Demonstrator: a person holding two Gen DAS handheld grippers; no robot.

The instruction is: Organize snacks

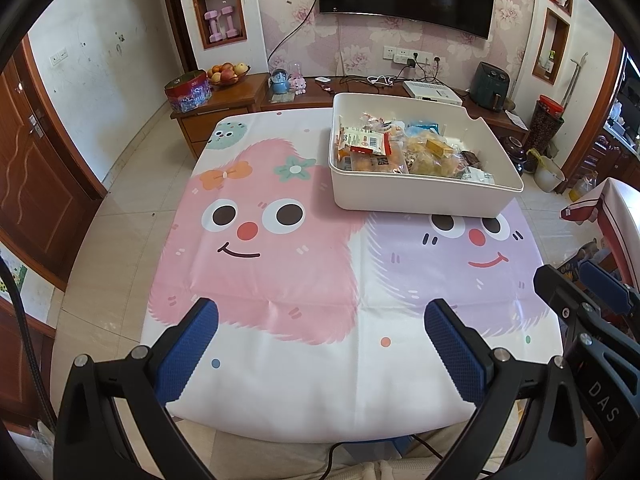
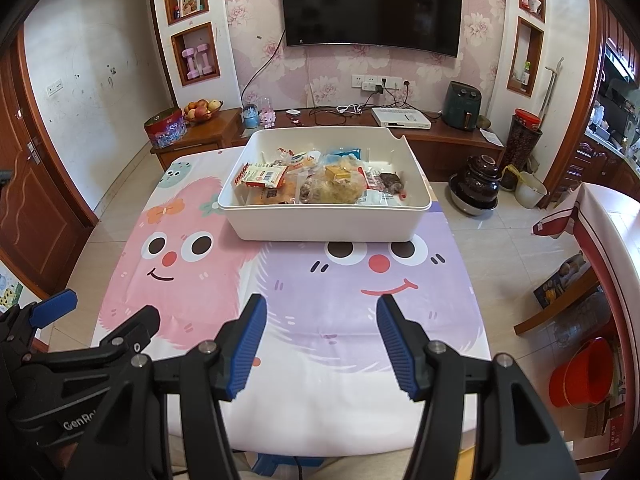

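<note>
Blue pads: left claw (image 1: 320, 320) and right claw (image 2: 322, 316) both spread, pinching nothing, above the desk (image 2: 320, 392).
Bin: white plastic (image 2: 320, 224), well ahead of both claws.
Snacks: crinkly packets (image 2: 316, 184) inside; probably light, soft, slippery; pinch a sealed edge.

Pastel cartoon cloth, cream bin, bright wrappers

The tablecloth (image 2: 304, 384) is white with 2 fuzzy smiling monsters, 1 pink and 1 lilac (both red-nosed), plus a mint one at a corner. The bin (image 2: 320, 222) is plain cream; its snack packets (image 2: 308, 184) show orange, yellow, red, blue. Gripper pads (image 2: 248, 344) are ribbed blue on black.
</note>
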